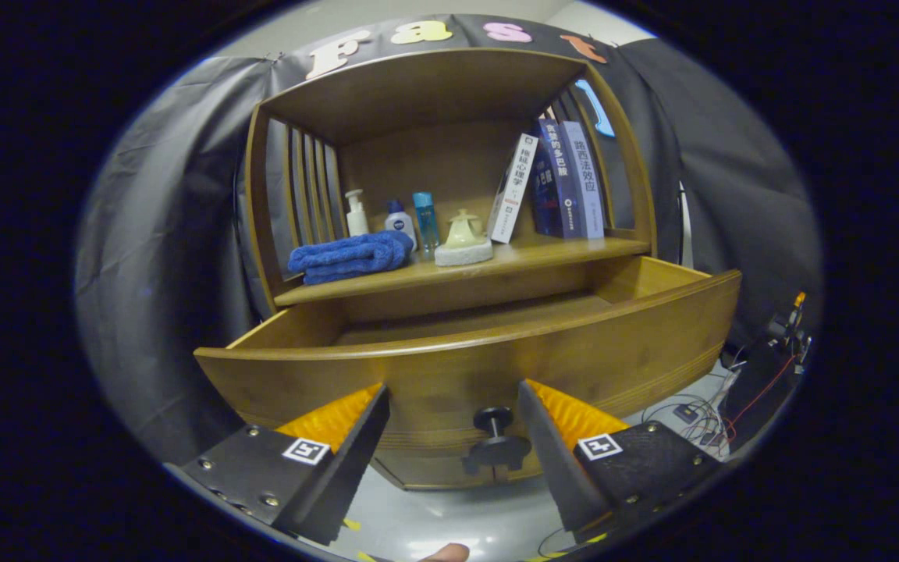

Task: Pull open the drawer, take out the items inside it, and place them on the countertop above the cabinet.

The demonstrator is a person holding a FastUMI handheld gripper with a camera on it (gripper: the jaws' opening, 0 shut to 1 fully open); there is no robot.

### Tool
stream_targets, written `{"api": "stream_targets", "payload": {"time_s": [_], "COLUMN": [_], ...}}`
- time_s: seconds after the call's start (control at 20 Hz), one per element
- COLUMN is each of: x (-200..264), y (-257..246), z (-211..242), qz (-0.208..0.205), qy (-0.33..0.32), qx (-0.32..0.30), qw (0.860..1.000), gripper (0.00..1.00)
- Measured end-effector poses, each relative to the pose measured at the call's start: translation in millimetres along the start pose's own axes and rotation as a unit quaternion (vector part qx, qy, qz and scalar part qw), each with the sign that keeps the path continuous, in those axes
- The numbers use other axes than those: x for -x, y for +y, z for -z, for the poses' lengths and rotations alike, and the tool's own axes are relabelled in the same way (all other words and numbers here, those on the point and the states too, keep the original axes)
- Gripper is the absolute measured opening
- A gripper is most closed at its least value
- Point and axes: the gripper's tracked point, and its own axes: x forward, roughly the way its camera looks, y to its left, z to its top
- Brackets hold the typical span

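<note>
- Gripper view: drawer point(496, 351) is pulled well out of the cabinet point(449, 195); the opening step looks done.
- Drawer inside: only a strip of bare wood floor shows over the front panel; can't tell if any items lie lower down.
- Gripper point(453, 406) spread wide, holding nothing; fingers sit either side of the drawer knob point(495, 441), not touching it.
- Countertop point(543, 257) above the drawer carries a blue towel point(352, 257), three bottles point(391, 218), a pale teapot-like piece point(463, 238) and leaning books point(555, 183).
- Left, by my read: check the drawer, lift out whatever remains, set it on the countertop.
- Surroundings: grey glossy floor point(457, 523) below, dark cloth wall behind, cables and gear point(762, 375) just right of the cabinet.
</note>
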Motion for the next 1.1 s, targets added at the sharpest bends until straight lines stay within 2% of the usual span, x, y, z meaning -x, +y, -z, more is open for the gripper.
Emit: {"api": "stream_targets", "payload": {"time_s": [1.1], "x": [-91], "y": [-4], "z": [-21], "qz": [-0.009], "qy": [0.011], "qx": [-0.015], "qw": [1.000], "gripper": [0.99]}}
